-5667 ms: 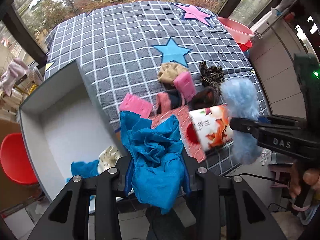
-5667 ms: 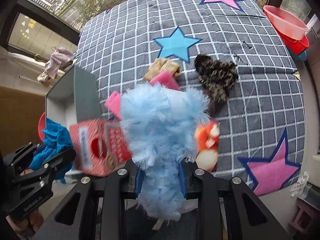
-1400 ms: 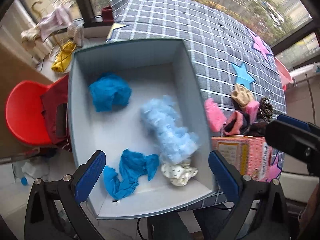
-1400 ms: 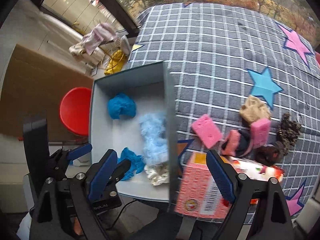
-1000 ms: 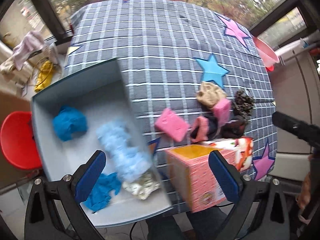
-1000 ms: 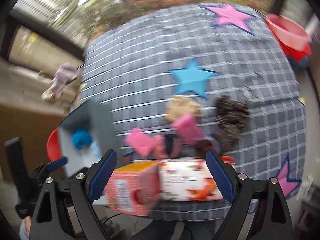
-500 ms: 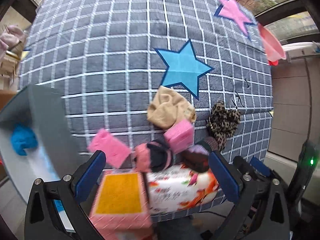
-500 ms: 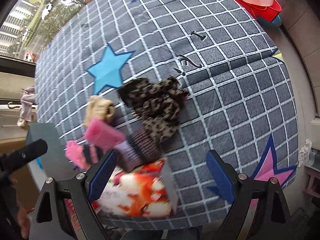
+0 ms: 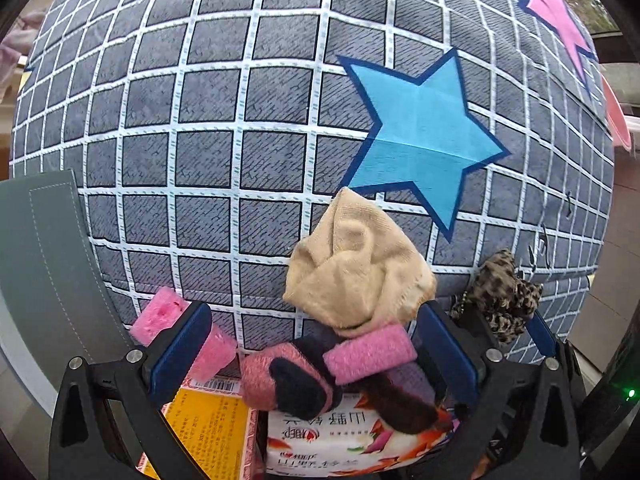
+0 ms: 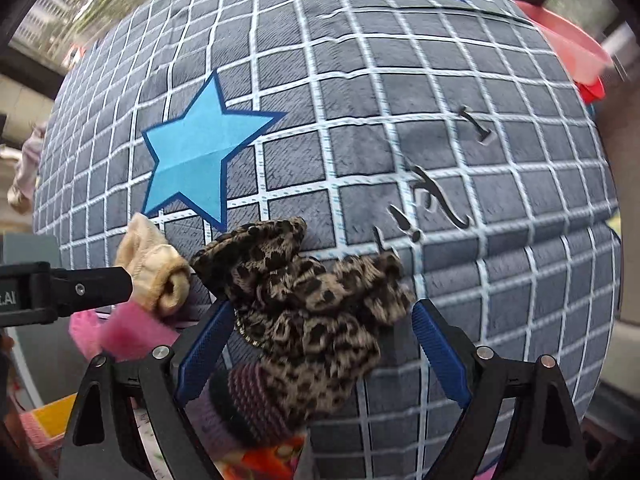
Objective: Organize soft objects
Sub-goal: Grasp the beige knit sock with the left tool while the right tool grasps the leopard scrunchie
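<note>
Tissue pack [image 9: 352,436]: Chinese print, seemingly upside down, unreadable.

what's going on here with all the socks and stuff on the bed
A person with a gripper in each hand is sorting soft items off a checked blanket. Both are open and empty. The left gripper is spread around a pink-and-navy sock and a pink sponge, just below a beige sock. The right gripper brackets a leopard-print scrunchie. A grey bin sits at the left.

Crumpled beige sock [image 9: 356,264] beside leopard scrunchie [image 10: 308,304]
</note>
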